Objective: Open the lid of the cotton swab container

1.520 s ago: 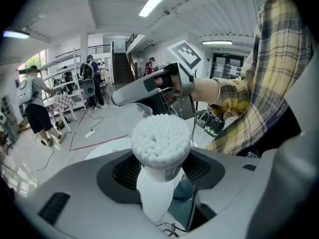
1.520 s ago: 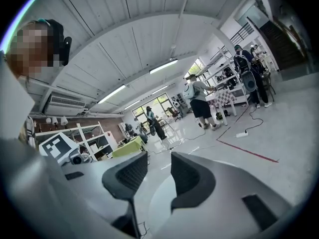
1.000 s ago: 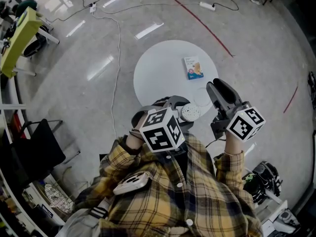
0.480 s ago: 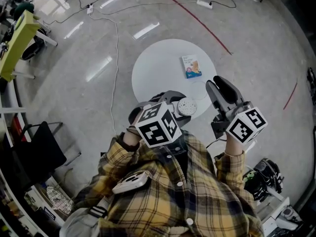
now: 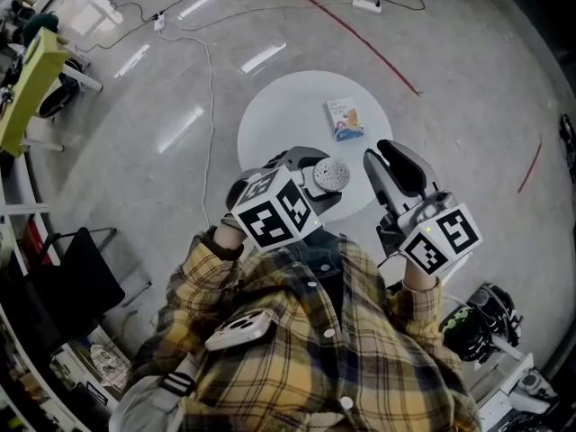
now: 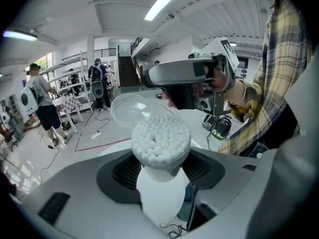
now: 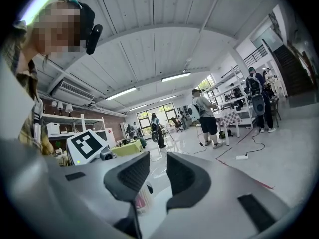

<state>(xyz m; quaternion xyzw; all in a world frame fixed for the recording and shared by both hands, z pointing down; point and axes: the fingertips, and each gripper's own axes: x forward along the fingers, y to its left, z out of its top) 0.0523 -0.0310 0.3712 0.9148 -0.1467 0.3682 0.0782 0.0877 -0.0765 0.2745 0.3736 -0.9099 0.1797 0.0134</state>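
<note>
The cotton swab container is a white tub packed with white swab tips, and it has no lid on. My left gripper is shut on its body and holds it above the near edge of the round white table. In the left gripper view the container fills the gap between the jaws of that gripper. A clear domed lid shows just beyond it, under the right gripper's tips. My right gripper hovers to the right; its jaws have just been closing, with nothing between them.
A small printed box lies on the far part of the table. Cables and a power strip run across the grey floor beside a red tape line. A green table stands far left. People stand in the background.
Both grippers have moved up the picture, further over the table. The left one carried the open container with it. The right gripper has rolled slightly and its jaws stand a little narrower.
</note>
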